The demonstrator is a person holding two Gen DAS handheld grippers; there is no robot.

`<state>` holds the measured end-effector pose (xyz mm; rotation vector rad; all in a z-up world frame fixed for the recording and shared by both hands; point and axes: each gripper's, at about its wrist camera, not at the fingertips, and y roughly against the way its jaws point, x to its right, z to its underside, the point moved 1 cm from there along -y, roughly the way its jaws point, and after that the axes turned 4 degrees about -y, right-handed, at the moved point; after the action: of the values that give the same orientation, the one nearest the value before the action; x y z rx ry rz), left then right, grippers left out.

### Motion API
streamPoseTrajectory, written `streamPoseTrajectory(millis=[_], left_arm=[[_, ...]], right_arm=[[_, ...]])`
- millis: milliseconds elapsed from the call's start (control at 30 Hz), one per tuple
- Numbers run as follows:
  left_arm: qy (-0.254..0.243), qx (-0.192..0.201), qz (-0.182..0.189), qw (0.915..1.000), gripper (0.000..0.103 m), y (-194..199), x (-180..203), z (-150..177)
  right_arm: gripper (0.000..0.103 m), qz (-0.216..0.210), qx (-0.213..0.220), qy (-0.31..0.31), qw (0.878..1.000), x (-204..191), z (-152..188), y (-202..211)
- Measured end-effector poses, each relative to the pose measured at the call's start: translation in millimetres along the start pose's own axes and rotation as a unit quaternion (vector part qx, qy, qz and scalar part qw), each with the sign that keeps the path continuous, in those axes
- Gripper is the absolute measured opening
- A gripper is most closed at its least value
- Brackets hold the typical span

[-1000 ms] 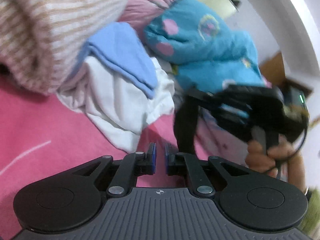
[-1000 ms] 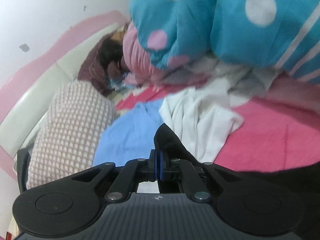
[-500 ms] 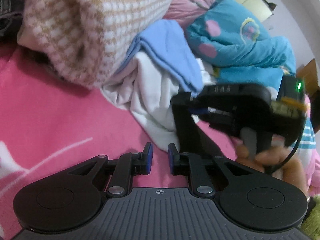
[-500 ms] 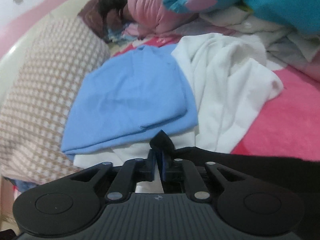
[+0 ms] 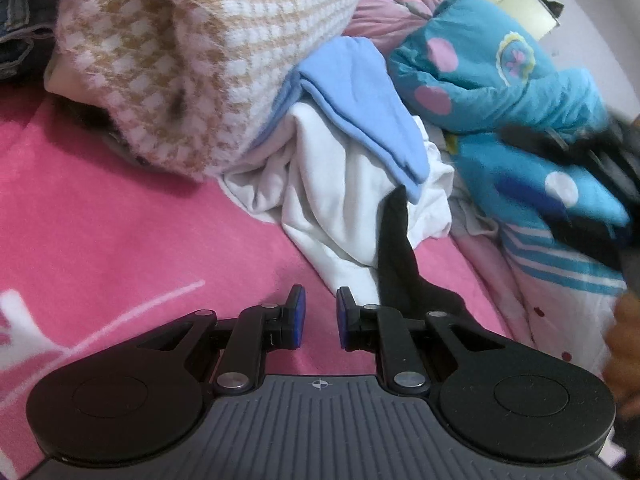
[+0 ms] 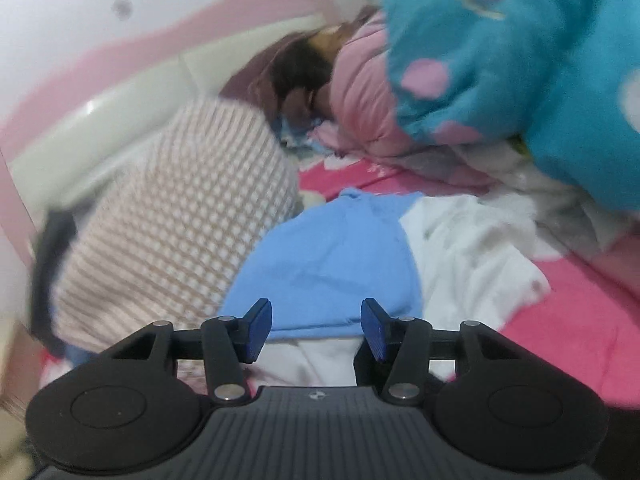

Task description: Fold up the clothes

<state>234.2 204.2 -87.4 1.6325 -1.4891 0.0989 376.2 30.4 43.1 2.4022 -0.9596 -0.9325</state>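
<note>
Spread across everything: a pink bedsheet [image 5: 120,216] with white line markings. Heaped at the far right, a turquoise quilt [image 5: 500,92] with pink and white dots. To the left, a bulky tan-and-white checked knit [image 5: 180,52], slumped over the edge of the clothes pile. Between knit and quilt, a crumpled white garment [image 5: 340,200], directly on the sheet, with a folded light-blue garment [image 5: 360,100] on top of it (in the right wrist view the same blue piece [image 6: 332,268] just beyond the fingertips). Against the white garment's near edge, a black garment [image 5: 400,256], one narrow end up on the white cloth, the rest down on the sheet beside the left gripper's right finger.

Left gripper [image 5: 319,316]: low over bare sheet, jaws slightly apart, having just eased open, nothing between the blue pads.

Right gripper [image 6: 316,326]: jaws just opened wide, gap empty, over the blue and white garments; black cloth directly under its right finger.
</note>
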Motion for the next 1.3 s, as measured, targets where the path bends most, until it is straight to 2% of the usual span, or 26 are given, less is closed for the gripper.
streamPoseTrajectory(millis=[100, 200, 367, 467, 500, 533, 600, 667, 833, 1033, 1133, 1300], left_arm=[[0.001, 0.003, -0.001, 1.0, 0.015, 4, 0, -1], [-0.01, 0.005, -0.01, 0.9999, 0.015, 7, 5, -1], [-0.025, 0.012, -0.036, 0.999, 0.015, 8, 7, -4], [-0.016, 0.015, -0.042, 0.9989, 0.015, 8, 5, -8], [-0.012, 0.015, -0.043, 0.9989, 0.015, 8, 4, -8], [-0.008, 0.016, -0.044, 0.9989, 0.015, 9, 3, -9], [0.0, 0.019, -0.047, 0.9987, 0.015, 11, 0, -11], [0.009, 0.026, -0.051, 0.9983, 0.015, 15, -3, -13], [0.011, 0.062, -0.097, 0.9933, 0.015, 27, -8, -21], [0.009, 0.079, -0.108, 0.991, 0.015, 31, -9, -24], [0.011, 0.074, -0.106, 0.9916, 0.015, 29, -9, -24], [0.013, 0.077, -0.105, 0.9914, 0.015, 29, -9, -23]], right_arm=[[0.053, 0.022, -0.021, -0.072, 0.997, 37, 16, 17], [0.052, 0.058, -0.057, -0.142, 0.987, 81, 43, 16], [0.045, 0.037, -0.072, -0.221, 0.972, 117, 75, 2], [0.038, 0.027, -0.066, -0.212, 0.975, 113, 77, -3], [0.031, 0.025, -0.067, -0.206, 0.976, 111, 77, -4], [0.019, 0.024, -0.069, -0.2, 0.977, 109, 78, -5], [0.005, 0.02, -0.07, -0.188, 0.98, 104, 80, -7], [0.004, 0.008, -0.064, -0.17, 0.983, 94, 79, -7], [0.004, -0.033, -0.057, -0.097, 0.993, 45, 74, -7], [0.005, -0.046, -0.1, -0.035, 0.993, 2, 85, -45], [0.008, -0.043, -0.133, -0.016, 0.99, -8, 97, -66], [0.02, -0.079, -0.131, 0.001, 0.988, -12, 103, -64]])
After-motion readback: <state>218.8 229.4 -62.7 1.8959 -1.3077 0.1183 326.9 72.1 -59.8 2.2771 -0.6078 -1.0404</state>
